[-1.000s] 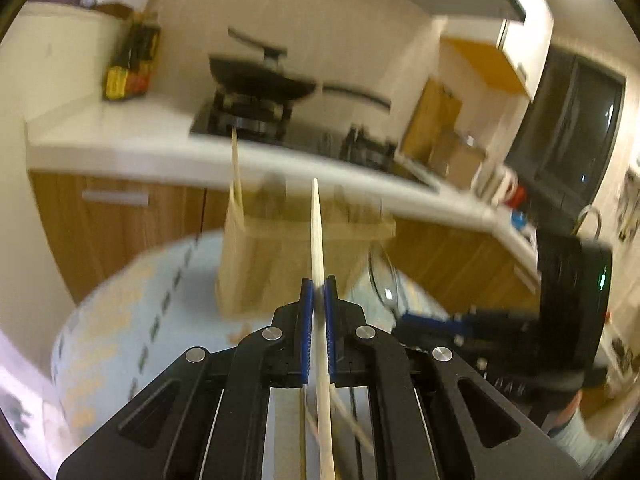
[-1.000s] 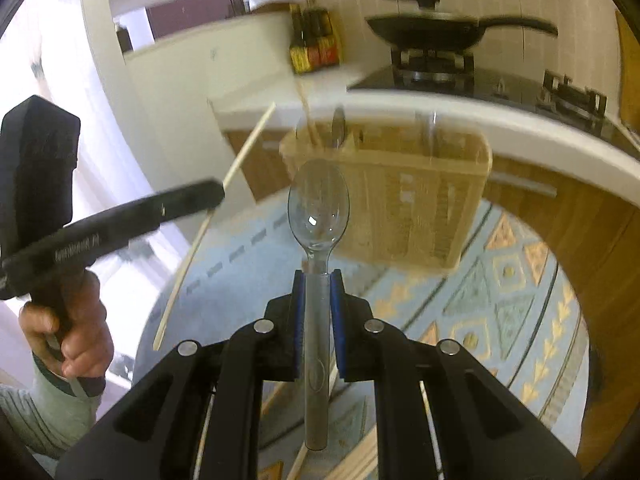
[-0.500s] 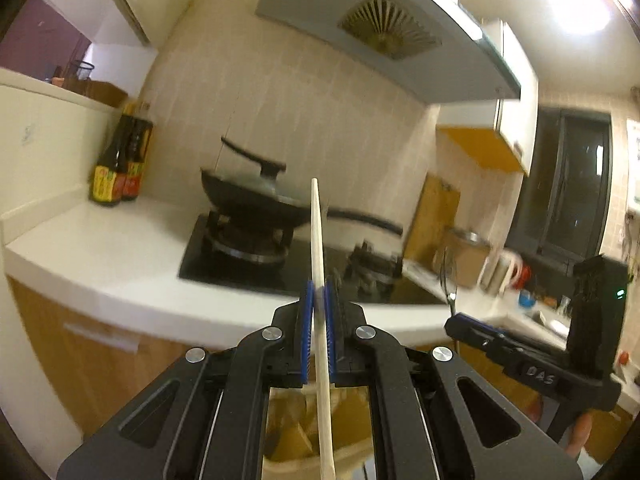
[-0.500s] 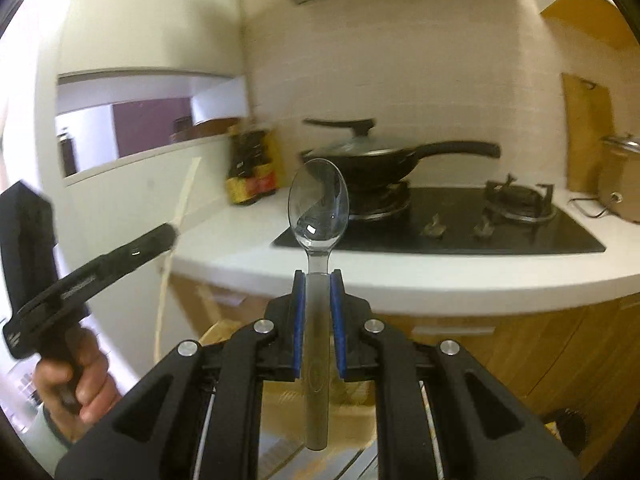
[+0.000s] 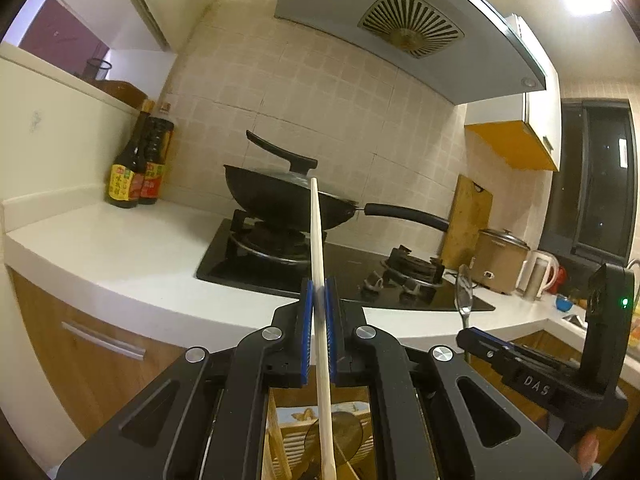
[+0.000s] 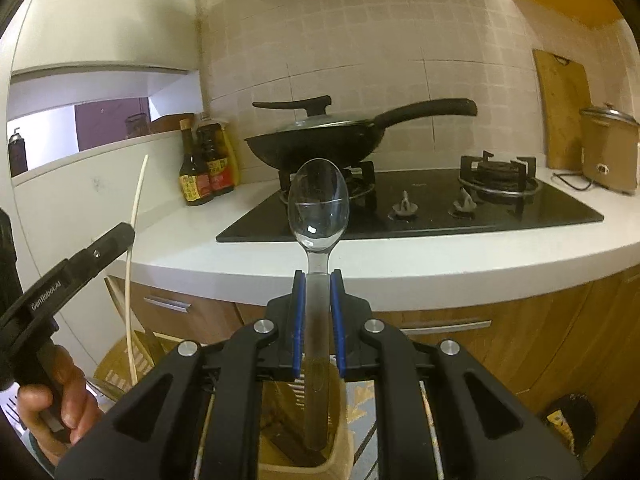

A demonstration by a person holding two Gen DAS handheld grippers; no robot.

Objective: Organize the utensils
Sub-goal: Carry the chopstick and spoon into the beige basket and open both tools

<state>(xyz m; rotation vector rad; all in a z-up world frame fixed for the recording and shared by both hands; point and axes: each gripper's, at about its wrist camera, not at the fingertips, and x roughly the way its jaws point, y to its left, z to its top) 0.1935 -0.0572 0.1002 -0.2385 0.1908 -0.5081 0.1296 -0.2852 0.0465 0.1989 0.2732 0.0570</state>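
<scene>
Level above the basket (image 6: 120, 364), left hand-held gripper (image 5: 319, 304) clamped on chopstick (image 5: 318, 248), right hand-held gripper (image 6: 318, 300) on spoon (image 6: 319, 200).

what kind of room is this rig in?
A home kitchen, most likely: a black lidded wok sits on a black glass gas hob set in a white countertop, with a steel range hood overhead.

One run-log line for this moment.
left claw: shut on chopstick | right claw: shut on spoon | wooden holder: below both
</scene>
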